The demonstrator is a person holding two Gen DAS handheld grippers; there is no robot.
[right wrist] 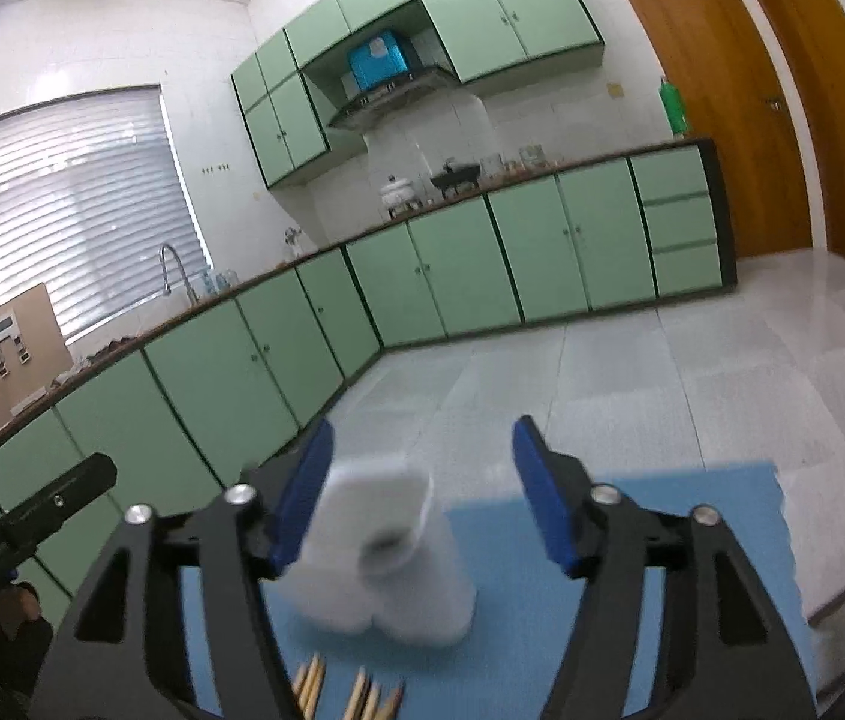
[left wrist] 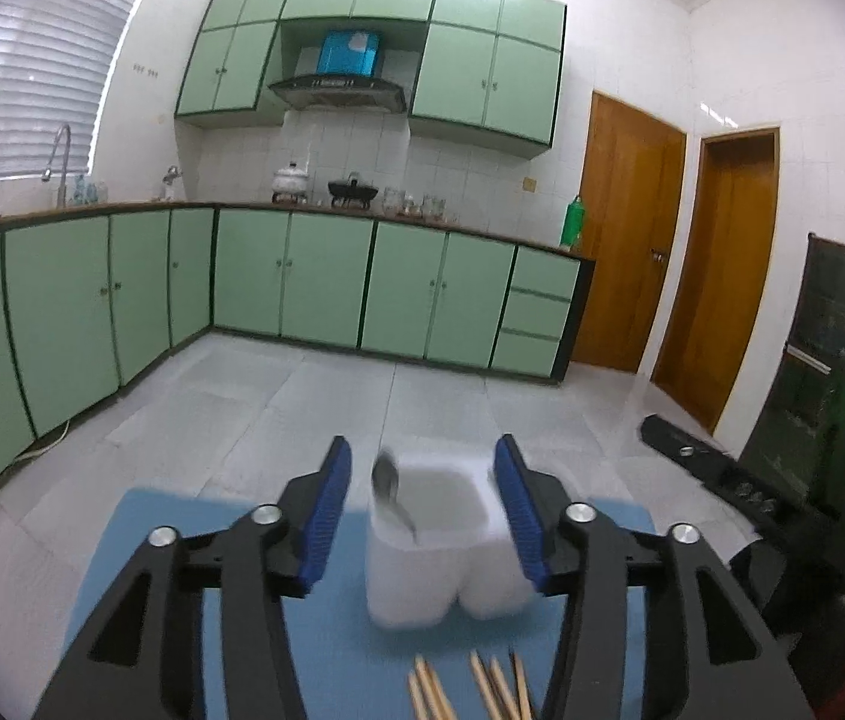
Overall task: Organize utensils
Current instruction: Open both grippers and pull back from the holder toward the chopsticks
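Utensils split: spoon (left wrist: 389,489) standing in white holder (left wrist: 440,546) on blue mat (left wrist: 140,540), chopsticks (left wrist: 470,687) loose just in front (presumably next in). Left tongs (left wrist: 422,510) and right tongs (right wrist: 422,492) both spread, empty, framing holder.

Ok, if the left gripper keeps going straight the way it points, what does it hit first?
Most likely the white utensil holder with the spoon in it: it sits between the left gripper's open fingers. Depth is hard to judge.
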